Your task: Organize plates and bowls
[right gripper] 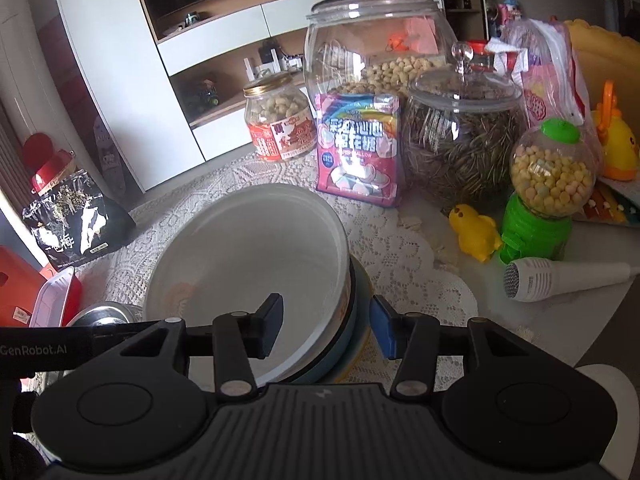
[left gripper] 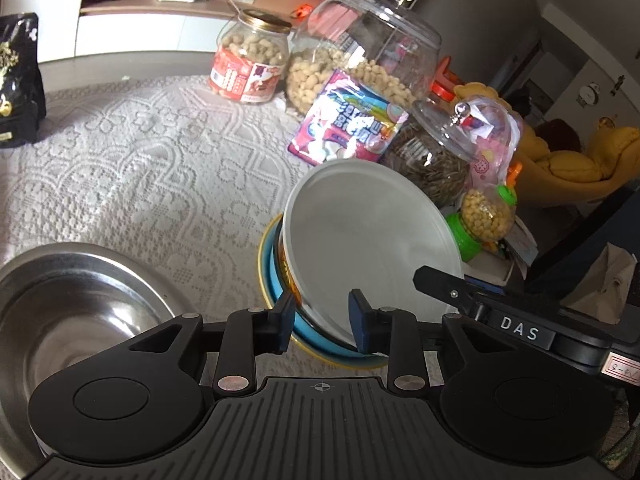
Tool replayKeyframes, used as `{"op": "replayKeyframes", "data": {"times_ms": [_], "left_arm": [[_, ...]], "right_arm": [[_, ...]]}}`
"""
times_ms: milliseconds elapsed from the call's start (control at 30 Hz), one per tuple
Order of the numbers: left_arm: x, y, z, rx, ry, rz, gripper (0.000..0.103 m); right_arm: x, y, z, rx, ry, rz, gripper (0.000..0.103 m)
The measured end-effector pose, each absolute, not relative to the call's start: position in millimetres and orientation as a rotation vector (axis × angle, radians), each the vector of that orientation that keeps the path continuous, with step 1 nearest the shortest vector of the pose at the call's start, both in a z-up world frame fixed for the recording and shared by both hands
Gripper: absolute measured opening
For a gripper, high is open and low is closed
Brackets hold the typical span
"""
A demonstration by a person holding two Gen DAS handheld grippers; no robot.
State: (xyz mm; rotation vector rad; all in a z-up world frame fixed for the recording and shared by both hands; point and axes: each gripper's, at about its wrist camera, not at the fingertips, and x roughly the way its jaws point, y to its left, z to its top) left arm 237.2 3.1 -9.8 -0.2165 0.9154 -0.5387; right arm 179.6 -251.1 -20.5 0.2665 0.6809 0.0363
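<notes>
Lower centre of both views, the white bowl (left gripper: 372, 248) tilts on the blue plate (left gripper: 320, 344), left gripper (left gripper: 322, 326) and right gripper (right gripper: 326, 330) each part-open astride a rim, so seat it flat before letting go.

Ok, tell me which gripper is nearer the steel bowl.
Left. The left gripper straddles the white bowl at its rim, with the steel bowl directly beside it. The right gripper straddles the white bowl's other edge, farther from the steel bowl.
</notes>
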Motion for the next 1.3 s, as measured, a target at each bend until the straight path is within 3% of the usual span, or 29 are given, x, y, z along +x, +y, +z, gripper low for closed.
{"op": "replayKeyframes", "data": {"times_ms": [267,533,733,967,1300], "left_arm": [[227,17,9,-0.224,0.916,-0.543,0.031],[238,110,50,-0.187,0.907,-0.272,0.031],[238,153,24,-0.186,0.975,-0.162,0.031],[244,173,-7,-0.177,1.025,-0.067,0.031],[250,170,-44,-0.213,1.120,-0.082,0.035]], "right_arm": [[157,-237,10,0.212,0.577,0.066,0.049],[153,-201,20,0.278,0.647,0.267,0.049],[170,-133,-11,0.317,0.865,0.421,0.051],[187,-96,-49,0.298,0.975,0.341,0.051],[175,-100,-61,0.308,0.896,0.262,0.052]]}}
